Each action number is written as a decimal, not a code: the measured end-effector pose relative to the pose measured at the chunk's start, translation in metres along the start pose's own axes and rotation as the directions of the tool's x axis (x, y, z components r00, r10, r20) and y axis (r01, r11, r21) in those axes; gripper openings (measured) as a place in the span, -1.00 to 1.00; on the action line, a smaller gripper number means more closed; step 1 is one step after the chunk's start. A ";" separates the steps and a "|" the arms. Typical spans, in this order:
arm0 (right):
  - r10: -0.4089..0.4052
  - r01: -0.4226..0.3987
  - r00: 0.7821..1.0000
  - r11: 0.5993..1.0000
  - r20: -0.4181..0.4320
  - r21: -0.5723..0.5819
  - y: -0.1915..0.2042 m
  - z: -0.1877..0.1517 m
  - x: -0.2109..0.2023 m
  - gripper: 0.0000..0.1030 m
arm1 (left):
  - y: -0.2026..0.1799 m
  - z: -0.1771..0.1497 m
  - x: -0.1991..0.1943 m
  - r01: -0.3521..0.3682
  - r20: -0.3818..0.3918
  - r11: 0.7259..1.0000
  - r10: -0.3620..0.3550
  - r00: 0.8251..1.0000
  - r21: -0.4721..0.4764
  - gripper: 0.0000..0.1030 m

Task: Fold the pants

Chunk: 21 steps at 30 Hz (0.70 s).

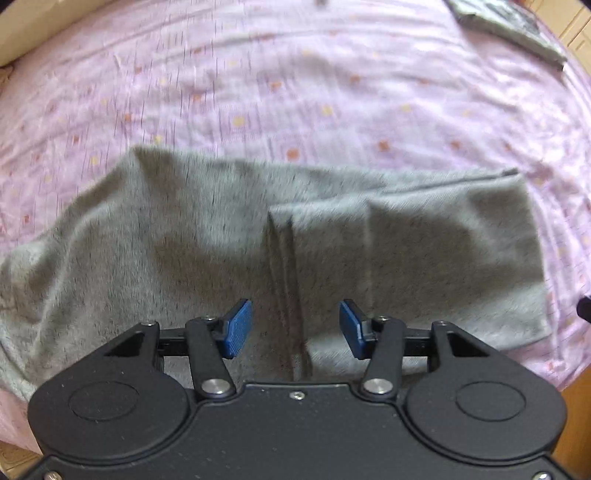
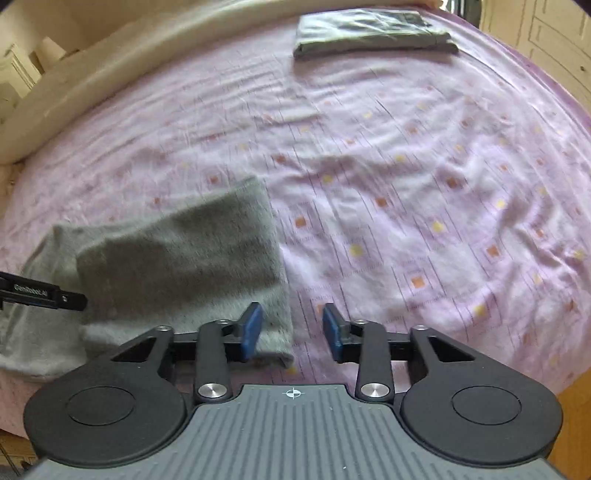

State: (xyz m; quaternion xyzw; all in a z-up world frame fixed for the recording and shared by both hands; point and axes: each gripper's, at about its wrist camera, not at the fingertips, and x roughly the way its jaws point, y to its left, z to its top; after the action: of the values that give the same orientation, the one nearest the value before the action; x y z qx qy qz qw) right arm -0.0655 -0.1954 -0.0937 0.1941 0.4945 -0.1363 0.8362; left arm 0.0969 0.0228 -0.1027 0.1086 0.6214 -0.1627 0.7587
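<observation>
Two grippers hang over the bed (image 1: 332,92), and we take the grey pants (image 1: 221,236) as our landmark. The pants lie on the pink patterned sheet near the bed's front edge, partly folded: in the left wrist view a doubled layer (image 1: 424,258) rests on top of their right part, with a straight seam edge running down the middle of the cloth toward the camera.

Our left gripper (image 1: 295,328) is above the pants, its blue fingers (image 1: 238,328) spread wide with nothing between them; the seam edge lies below the gap. We cannot tell whether the fingers touch the cloth.

Our right gripper (image 2: 291,332) sits at the right edge of the pants (image 2: 177,266). Its fingers are also spread wide and hold nothing; the left finger (image 2: 251,332) is over the grey cloth near its front corner, and the right one is over bare sheet just beside the pants. In this view the tip of the left gripper pokes in from the left, above the pants.

Well away from the pants, at the far side of the bed (image 2: 406,147), lies a folded garment (image 2: 373,33), grey-green and dark. Both views are slightly blurred.
</observation>
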 end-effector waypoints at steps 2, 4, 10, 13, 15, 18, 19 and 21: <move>0.056 -0.056 0.998 0.998 -0.008 -0.009 0.006 0.021 0.011 -0.89 | -0.004 0.008 -0.001 0.004 0.026 1.000 -0.003 1.000 -0.012 0.12; 0.100 -0.100 0.995 0.995 -0.010 -0.014 0.013 0.040 0.027 -0.93 | -0.008 0.020 0.006 -0.017 0.029 0.999 0.018 0.999 -0.029 0.12; 0.079 -0.091 0.991 0.990 -0.109 -0.109 0.036 0.079 0.090 -0.93 | -0.004 0.031 0.041 -0.080 -0.038 0.992 0.077 0.996 -0.095 0.21; 0.053 -0.073 0.987 0.989 -0.153 -0.129 0.040 0.088 0.112 -0.96 | 0.002 0.030 0.048 -0.085 -0.059 0.985 0.077 0.995 -0.148 0.32; 0.058 -0.078 0.987 0.988 -0.147 -0.132 0.041 0.090 0.115 -0.98 | 0.006 0.028 0.047 -0.081 -0.059 0.981 0.071 0.996 -0.177 0.34; 0.054 -0.074 0.988 0.988 -0.148 -0.135 0.042 0.089 0.112 -0.95 | 0.009 0.016 0.041 -0.081 -0.058 0.977 0.071 0.996 -0.195 0.33; 0.056 -0.077 0.988 0.987 -0.141 -0.143 0.044 0.088 0.109 -0.92 | 0.011 0.009 0.038 -0.082 -0.059 0.977 0.071 0.996 -0.197 0.33; 0.073 -0.094 0.991 0.979 -0.116 -0.181 0.049 0.084 0.098 -0.91 | 0.017 -0.011 0.033 -0.080 -0.060 0.976 0.069 0.996 -0.203 0.32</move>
State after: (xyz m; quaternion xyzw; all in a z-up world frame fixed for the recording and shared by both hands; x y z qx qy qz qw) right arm 0.0670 -0.1937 -0.1343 0.1429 0.5414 -0.0435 0.8274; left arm 0.0988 0.0386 -0.1376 0.0572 0.6502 -0.0662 0.7547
